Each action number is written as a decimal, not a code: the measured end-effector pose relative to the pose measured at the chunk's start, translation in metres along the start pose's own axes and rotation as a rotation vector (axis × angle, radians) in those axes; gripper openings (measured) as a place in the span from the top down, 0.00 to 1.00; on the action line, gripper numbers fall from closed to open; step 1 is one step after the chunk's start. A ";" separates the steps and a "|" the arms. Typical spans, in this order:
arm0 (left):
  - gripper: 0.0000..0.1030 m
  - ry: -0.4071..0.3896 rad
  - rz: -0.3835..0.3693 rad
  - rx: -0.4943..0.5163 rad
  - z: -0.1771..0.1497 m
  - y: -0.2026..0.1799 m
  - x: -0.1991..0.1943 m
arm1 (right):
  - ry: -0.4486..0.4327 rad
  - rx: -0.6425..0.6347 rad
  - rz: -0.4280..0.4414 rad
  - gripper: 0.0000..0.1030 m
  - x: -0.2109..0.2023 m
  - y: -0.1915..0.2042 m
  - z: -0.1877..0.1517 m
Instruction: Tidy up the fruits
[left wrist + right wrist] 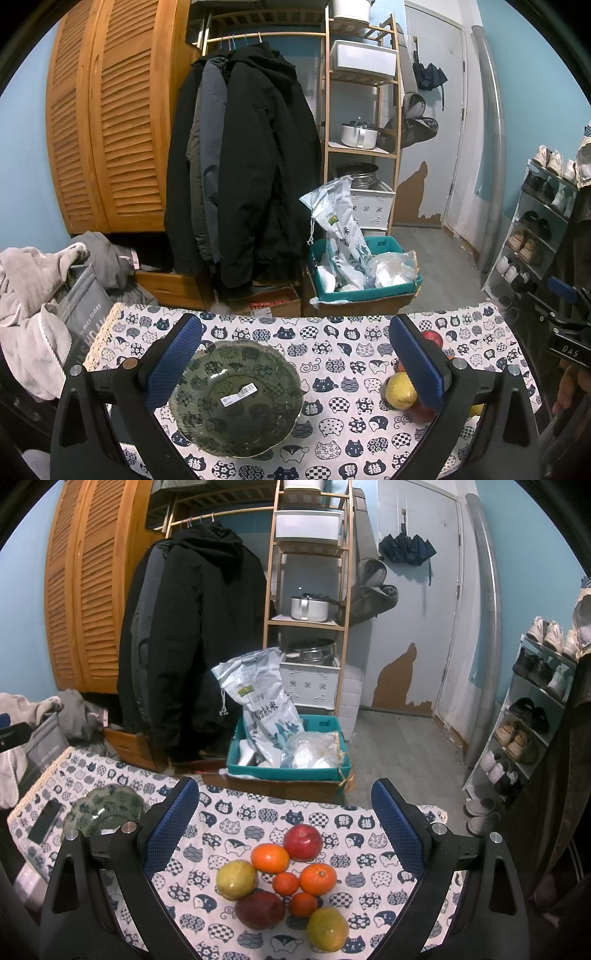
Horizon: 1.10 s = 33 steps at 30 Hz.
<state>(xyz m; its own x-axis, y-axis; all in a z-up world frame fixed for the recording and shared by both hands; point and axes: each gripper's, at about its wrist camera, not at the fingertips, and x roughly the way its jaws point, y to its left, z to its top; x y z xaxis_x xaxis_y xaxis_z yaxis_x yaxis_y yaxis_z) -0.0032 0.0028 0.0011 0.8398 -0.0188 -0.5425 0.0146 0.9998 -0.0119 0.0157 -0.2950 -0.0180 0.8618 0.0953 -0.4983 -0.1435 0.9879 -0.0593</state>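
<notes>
Now: glass bowl (236,397) empty | 8 fruits (280,880) on tablecloth (236,823)

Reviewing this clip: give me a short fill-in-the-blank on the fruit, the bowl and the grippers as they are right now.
1. The green glass bowl holds ____ fruit.
2. The fruit pile lies on a tablecloth printed with ____.
3. The right gripper has its jaws ____ above the pile.
4. The left gripper is aimed at the ____.

Missing words: no; cats; open; bowl
</notes>
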 end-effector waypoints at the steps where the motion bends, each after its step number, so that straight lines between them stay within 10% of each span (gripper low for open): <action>1: 0.01 -0.001 0.000 0.000 0.000 -0.001 0.000 | 0.000 0.000 -0.001 0.10 0.000 0.000 0.000; 33: 0.01 0.040 -0.015 0.011 0.000 -0.017 0.008 | 0.038 0.022 -0.043 0.10 -0.001 -0.027 -0.008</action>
<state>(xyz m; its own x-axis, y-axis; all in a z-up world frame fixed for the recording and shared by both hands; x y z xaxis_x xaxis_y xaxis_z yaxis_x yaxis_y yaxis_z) 0.0032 -0.0144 -0.0035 0.8174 -0.0335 -0.5751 0.0332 0.9994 -0.0111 0.0144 -0.3227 -0.0230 0.8478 0.0480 -0.5282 -0.0952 0.9935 -0.0626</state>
